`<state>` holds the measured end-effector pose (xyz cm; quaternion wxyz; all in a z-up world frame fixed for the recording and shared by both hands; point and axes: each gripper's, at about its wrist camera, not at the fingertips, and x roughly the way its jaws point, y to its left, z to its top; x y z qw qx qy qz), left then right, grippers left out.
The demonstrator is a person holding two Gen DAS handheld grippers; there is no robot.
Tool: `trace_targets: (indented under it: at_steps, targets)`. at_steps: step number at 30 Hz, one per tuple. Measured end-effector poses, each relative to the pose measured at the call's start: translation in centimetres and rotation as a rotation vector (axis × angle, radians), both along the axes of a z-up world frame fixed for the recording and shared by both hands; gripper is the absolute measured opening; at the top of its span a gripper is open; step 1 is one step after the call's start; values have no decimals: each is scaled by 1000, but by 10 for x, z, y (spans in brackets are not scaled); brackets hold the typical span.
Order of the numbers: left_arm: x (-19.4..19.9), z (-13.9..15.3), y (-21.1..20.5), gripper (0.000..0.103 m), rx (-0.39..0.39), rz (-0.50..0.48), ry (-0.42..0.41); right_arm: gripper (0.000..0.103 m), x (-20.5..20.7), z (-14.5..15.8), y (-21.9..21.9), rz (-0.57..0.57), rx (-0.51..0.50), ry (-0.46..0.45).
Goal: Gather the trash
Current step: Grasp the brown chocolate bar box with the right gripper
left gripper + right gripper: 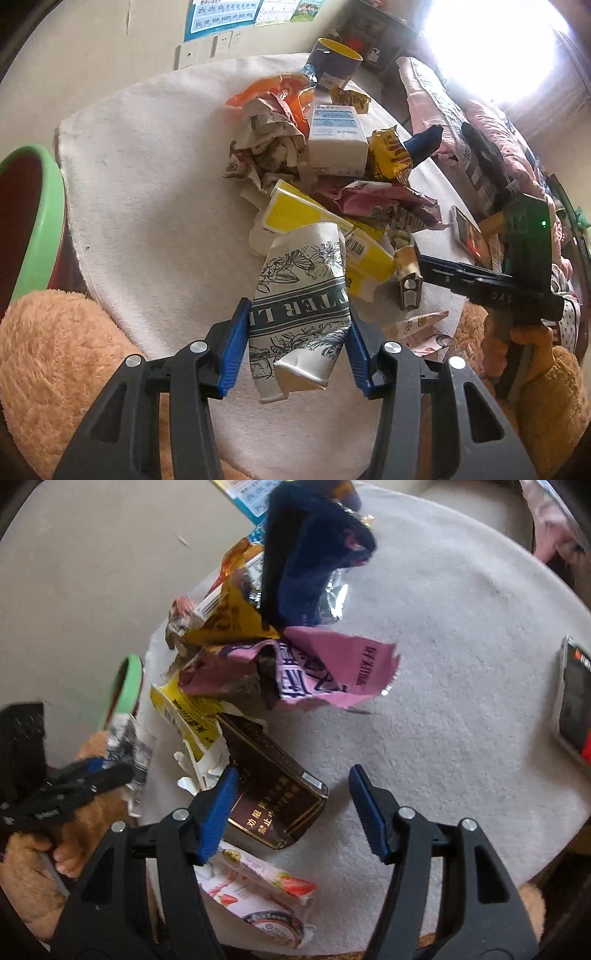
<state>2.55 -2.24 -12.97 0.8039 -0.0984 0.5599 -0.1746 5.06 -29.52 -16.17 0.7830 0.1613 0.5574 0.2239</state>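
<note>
Between our left gripper's (pixel 299 343) blue jaws we clamp a crumpled white paper cup with dark floral print (pixel 299 295), pads pressed to both its sides, lifted above the pale cloth-covered surface (pixel 147 184). Our right gripper (pixel 293 812) hovers with jaws spread wide and gripping nothing, its left pad touching a dark brown carton (pixel 273 790). Beyond lie a yellow box (pixel 295 218), a pink wrapper (pixel 332 668) and a white carton (pixel 336 144) in one heap. Off the surface's left edge stands a green-rimmed bin (pixel 37 221).

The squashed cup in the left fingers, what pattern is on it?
White paper cup with dark flower drawings and a lettered band; left wrist view.
</note>
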Motion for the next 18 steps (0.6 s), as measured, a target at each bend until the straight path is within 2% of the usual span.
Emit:
trace_targets:
  at_steps: [5, 10, 15, 17, 18]
  targets:
    - [1, -5, 3, 46, -10, 8, 18, 72, -3, 2, 5, 34, 2, -8]
    - [2, -5, 4, 46, -12, 6, 18, 72, -10, 18, 31, 120, -111, -96]
    - [2, -6, 3, 46, -12, 2, 18, 71, -18, 15, 60, 227, -209, -116]
    - [1, -5, 4, 46, -14, 5, 16, 53, -20, 16, 65, 242, -224, -129]
    - [1, -6, 5, 46, -15, 7, 17, 47, -22, 18, 67, 244, -221, -140]
